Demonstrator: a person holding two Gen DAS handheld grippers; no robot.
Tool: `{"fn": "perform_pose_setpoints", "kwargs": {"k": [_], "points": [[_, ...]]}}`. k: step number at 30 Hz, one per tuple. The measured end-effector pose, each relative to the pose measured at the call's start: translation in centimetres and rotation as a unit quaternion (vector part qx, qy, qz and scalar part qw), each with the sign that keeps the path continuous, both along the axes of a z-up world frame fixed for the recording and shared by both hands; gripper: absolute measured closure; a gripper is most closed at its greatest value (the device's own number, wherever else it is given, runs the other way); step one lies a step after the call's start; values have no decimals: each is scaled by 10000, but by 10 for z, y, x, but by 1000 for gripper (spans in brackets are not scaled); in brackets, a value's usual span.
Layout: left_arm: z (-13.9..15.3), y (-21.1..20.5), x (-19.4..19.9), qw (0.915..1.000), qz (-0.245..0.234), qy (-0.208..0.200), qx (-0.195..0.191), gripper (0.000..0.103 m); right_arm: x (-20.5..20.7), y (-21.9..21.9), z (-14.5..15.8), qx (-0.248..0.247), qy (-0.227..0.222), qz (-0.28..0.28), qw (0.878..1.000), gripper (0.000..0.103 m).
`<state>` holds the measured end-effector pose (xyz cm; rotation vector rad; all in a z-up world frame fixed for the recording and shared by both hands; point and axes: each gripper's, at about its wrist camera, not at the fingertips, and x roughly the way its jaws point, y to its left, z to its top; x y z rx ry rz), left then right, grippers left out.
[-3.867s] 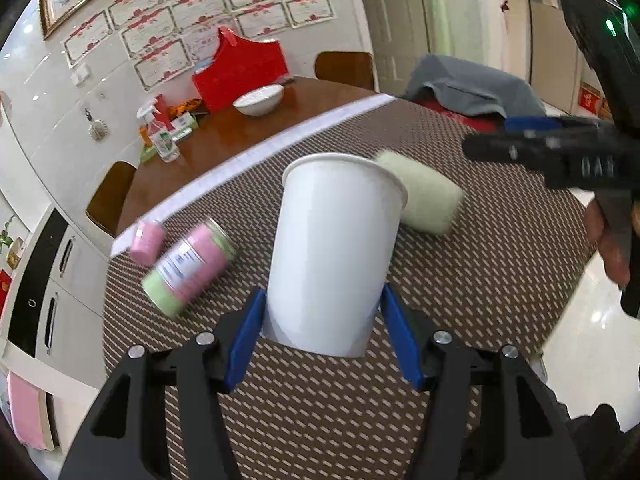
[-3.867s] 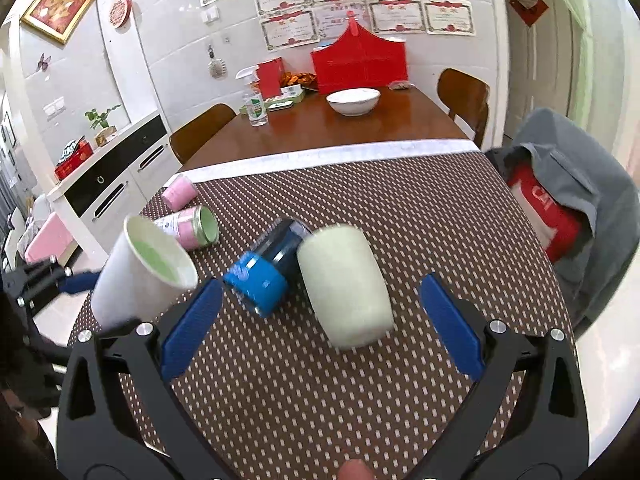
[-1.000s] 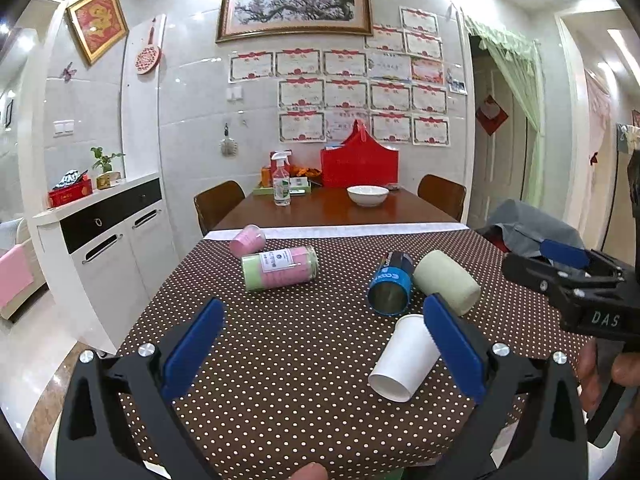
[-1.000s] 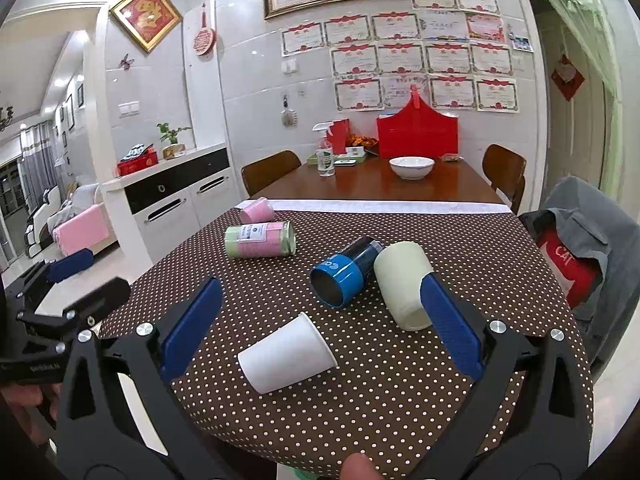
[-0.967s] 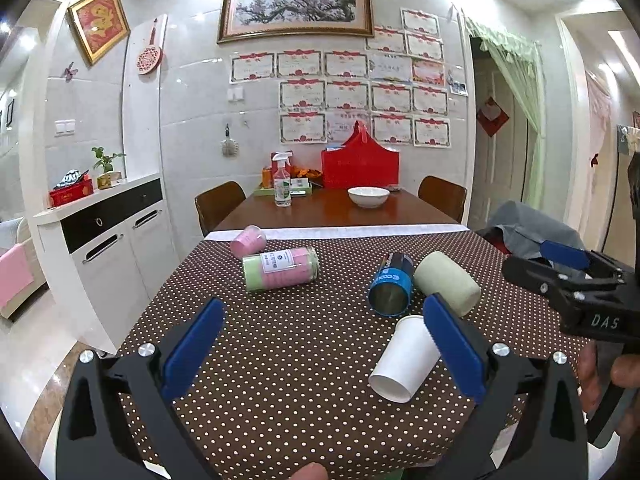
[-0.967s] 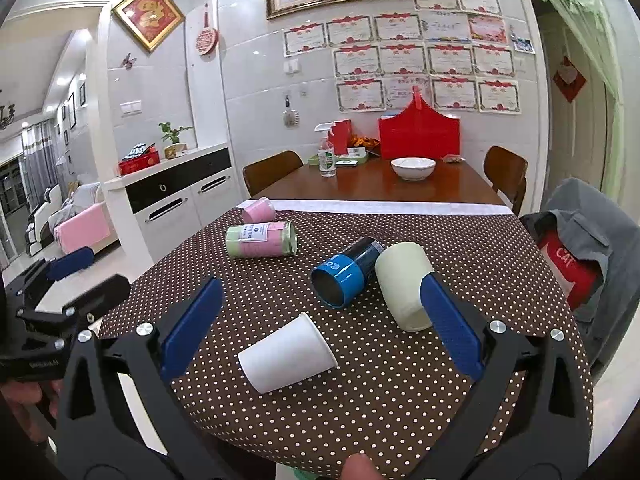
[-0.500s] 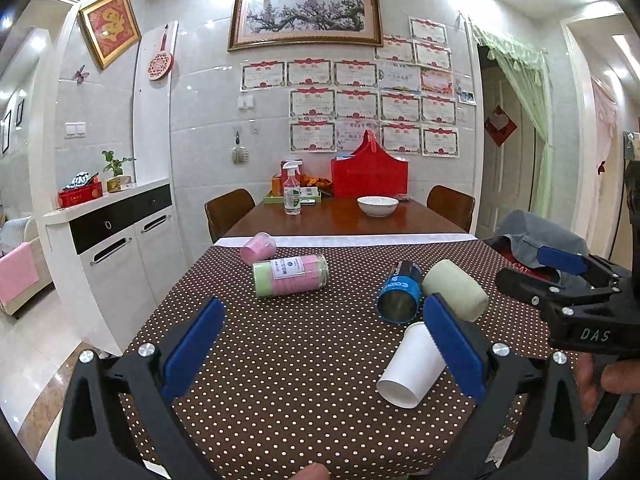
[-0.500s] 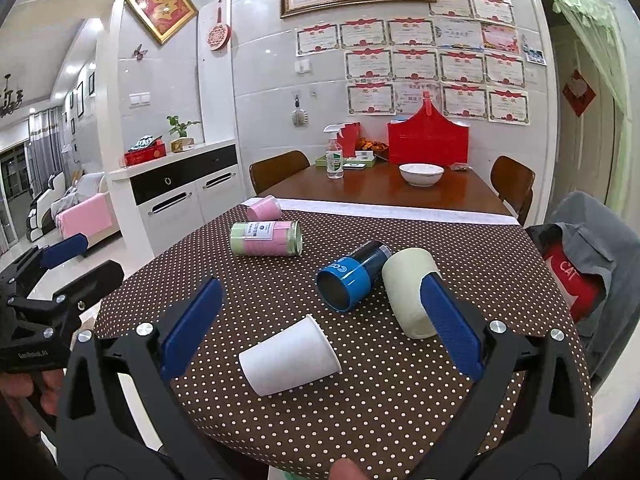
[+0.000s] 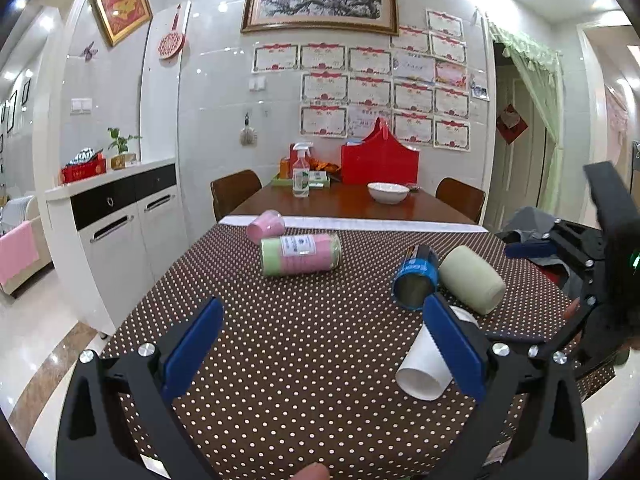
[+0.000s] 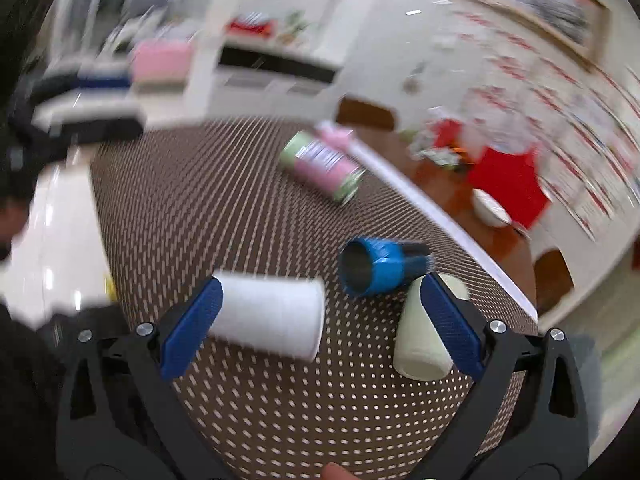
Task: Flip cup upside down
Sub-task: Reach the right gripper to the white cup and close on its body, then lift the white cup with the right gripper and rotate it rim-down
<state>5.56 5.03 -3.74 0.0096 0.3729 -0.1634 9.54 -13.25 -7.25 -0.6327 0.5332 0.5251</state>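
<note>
A white paper cup (image 9: 424,364) lies on its side on the dotted brown tablecloth (image 9: 304,344), partly behind my left gripper's right finger. In the blurred right wrist view the white cup (image 10: 268,316) lies between the open fingers, close to the left finger. My left gripper (image 9: 320,344) is open and empty above the table's near edge. My right gripper (image 10: 318,328) is open, tilted down over the cup, not touching it. The right gripper (image 9: 592,280) also shows at the right of the left wrist view.
A blue cup (image 9: 414,278), a pale green cup (image 9: 472,280), a pink-and-green can (image 9: 300,254) and a small pink cup (image 9: 266,226) lie on their sides. A white bowl (image 9: 388,192), spray bottle (image 9: 301,172) and red box stand on the wooden table behind.
The left gripper let go of the white cup, which now lies on its side. In the last half second the right gripper swung fast down and towards the cup; its view is blurred.
</note>
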Motion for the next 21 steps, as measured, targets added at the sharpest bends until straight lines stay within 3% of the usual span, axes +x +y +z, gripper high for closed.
{"fn": "perform_pose_setpoints", "kwargs": {"k": [3, 9, 15, 21], "points": [[-10, 0, 7, 9999, -1, 125, -11, 5, 9, 8, -18, -570, 331, 510, 9965, 6], [-25, -7, 17, 9992, -71, 379, 53, 5, 23, 17, -32, -1094, 608, 1150, 9854, 6], [-43, -8, 26, 9976, -50, 690, 86, 5, 36, 29, -45, -1928, 920, 1773, 9607, 7], [-59, -2, 38, 9946, 74, 1033, 35, 5, 52, 52, -54, -2532, 1430, 2424, 9256, 15]]}}
